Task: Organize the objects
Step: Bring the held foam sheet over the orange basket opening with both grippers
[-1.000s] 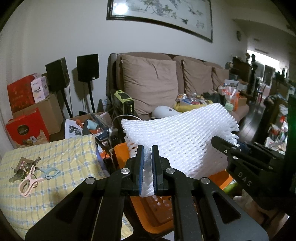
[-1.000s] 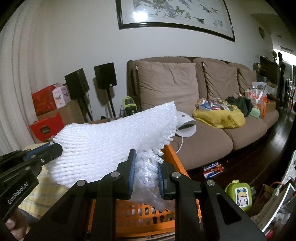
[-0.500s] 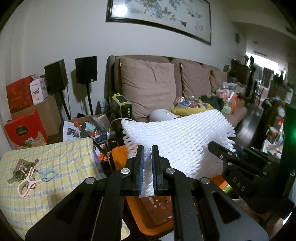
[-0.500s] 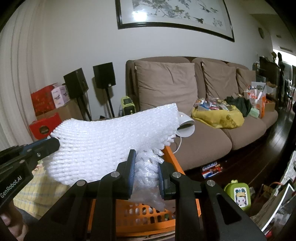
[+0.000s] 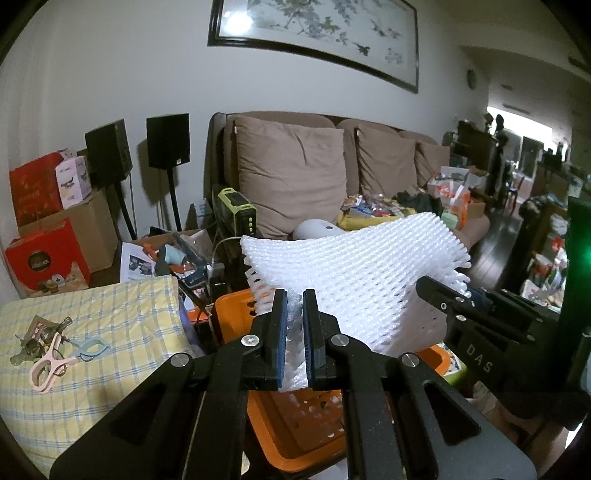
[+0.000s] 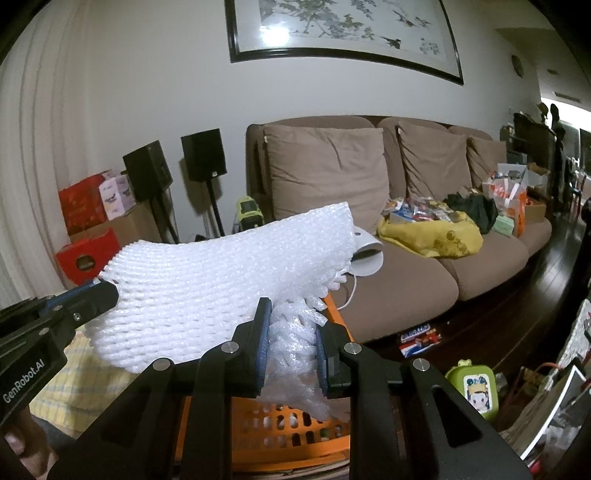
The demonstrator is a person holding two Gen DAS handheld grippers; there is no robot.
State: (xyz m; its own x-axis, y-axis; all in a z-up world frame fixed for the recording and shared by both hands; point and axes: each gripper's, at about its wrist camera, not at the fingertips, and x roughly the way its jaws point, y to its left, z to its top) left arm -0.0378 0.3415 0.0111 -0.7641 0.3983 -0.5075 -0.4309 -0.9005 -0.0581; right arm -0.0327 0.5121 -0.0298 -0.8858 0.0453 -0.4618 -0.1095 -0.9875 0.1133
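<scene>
A white foam net sheet (image 5: 354, 273) hangs stretched between the two claws above an orange perforated basket (image 5: 295, 424), blocking the middle of both views and hiding part of the brown sofa (image 6: 369, 177) behind it. The left claw (image 5: 294, 332) is clamped on one bunched corner of the sheet, its blue pads nearly together; the right claw (image 6: 290, 347) is clamped on the opposite corner, where the foam crumples thickly between the pads. Each claw shows at the edge of the other's view: the right one carries the letters "DAS", the left one "GenRobot.AI". To the left lies a yellow checked cloth (image 5: 92, 332) with a pink clothes peg (image 5: 48, 369), a pale blue peg (image 5: 90, 347) and some keys (too small to count). Two black speakers (image 5: 168, 140) stand against the wall beside red gift boxes (image 5: 44, 258); one box bears writing too blurred to read. A framed painting (image 6: 343, 26) hangs above the sofa, whose seats hold a yellow cloth (image 6: 432, 236) and packets. On the floor stands a green cartoon box (image 6: 472, 387).
</scene>
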